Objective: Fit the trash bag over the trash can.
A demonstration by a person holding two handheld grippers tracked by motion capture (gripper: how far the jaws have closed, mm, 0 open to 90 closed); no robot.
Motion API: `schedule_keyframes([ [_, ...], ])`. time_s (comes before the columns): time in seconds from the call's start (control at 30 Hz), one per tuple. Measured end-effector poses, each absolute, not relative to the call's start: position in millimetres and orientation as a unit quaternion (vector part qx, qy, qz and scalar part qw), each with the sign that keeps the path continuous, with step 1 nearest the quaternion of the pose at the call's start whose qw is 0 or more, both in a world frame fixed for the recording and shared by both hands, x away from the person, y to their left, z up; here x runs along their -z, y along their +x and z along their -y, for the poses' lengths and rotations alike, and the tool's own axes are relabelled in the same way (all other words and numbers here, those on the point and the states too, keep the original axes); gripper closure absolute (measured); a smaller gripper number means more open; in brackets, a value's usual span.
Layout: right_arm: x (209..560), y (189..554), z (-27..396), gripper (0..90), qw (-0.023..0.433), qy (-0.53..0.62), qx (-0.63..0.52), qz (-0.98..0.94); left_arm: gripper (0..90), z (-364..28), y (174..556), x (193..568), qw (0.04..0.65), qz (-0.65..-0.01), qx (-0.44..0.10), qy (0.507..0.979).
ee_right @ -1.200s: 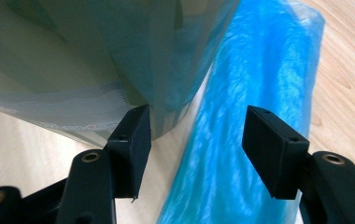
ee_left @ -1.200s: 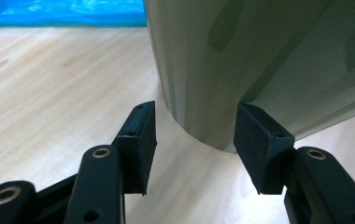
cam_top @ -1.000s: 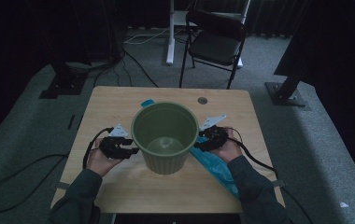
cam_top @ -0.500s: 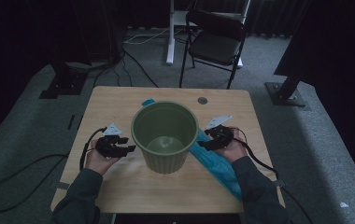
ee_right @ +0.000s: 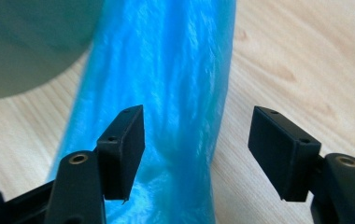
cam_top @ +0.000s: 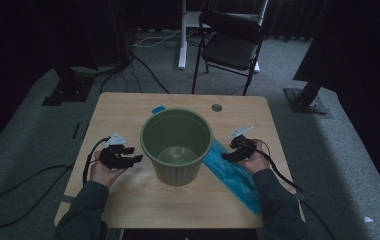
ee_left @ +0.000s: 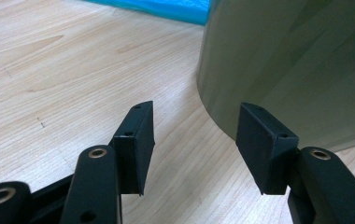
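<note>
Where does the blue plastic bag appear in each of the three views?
High view: the blue plastic bag lies flat on the table, running from behind the green bin to the near right edge.
Left gripper view: a strip of it at the top edge, left of the bin wall.
Right gripper view: it runs up the middle, under the open tongs.
Shared landmark: the green bin.

There's the green bin (cam_top: 177, 145), a ribbed plastic pot standing upright in the middle of the table, mouth open, its inside bare. Beside it lies the blue plastic bag (cam_top: 233, 175), a long crinkled translucent strip stretched flat on the wood. It runs from the near right edge up past the bin's base, and a small blue tip peeks out behind the bin's far left rim.
</note>
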State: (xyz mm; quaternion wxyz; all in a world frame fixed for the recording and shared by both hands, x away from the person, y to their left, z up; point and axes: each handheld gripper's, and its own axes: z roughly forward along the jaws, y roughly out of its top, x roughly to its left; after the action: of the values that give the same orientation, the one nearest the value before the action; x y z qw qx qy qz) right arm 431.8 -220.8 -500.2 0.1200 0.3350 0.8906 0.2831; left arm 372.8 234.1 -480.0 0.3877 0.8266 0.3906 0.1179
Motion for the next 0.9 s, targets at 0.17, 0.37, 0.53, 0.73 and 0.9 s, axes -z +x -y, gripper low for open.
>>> schedule_keyframes([
  [0.17,511,435,219,32.5,0.097,0.345,-0.272,-0.893,46.6,-235,373,479,0.397,-0.392,-0.117,0.822],
  [0.37,518,437,207,31.1,0.090,0.337,-0.263,-0.899,46.6,-234,376,477,0.405,-0.392,-0.117,0.818],
  [0.53,521,437,197,31.4,0.094,0.325,-0.259,-0.905,46.6,-231,379,477,0.410,-0.393,-0.118,0.814],
  [0.73,520,436,192,52.3,0.103,0.325,-0.245,-0.908,46.8,-226,390,475,0.407,-0.397,-0.129,0.812],
  [0.9,519,436,190,75.6,0.100,0.329,-0.243,-0.907,47.2,-227,397,474,0.409,-0.406,-0.143,0.805],
])
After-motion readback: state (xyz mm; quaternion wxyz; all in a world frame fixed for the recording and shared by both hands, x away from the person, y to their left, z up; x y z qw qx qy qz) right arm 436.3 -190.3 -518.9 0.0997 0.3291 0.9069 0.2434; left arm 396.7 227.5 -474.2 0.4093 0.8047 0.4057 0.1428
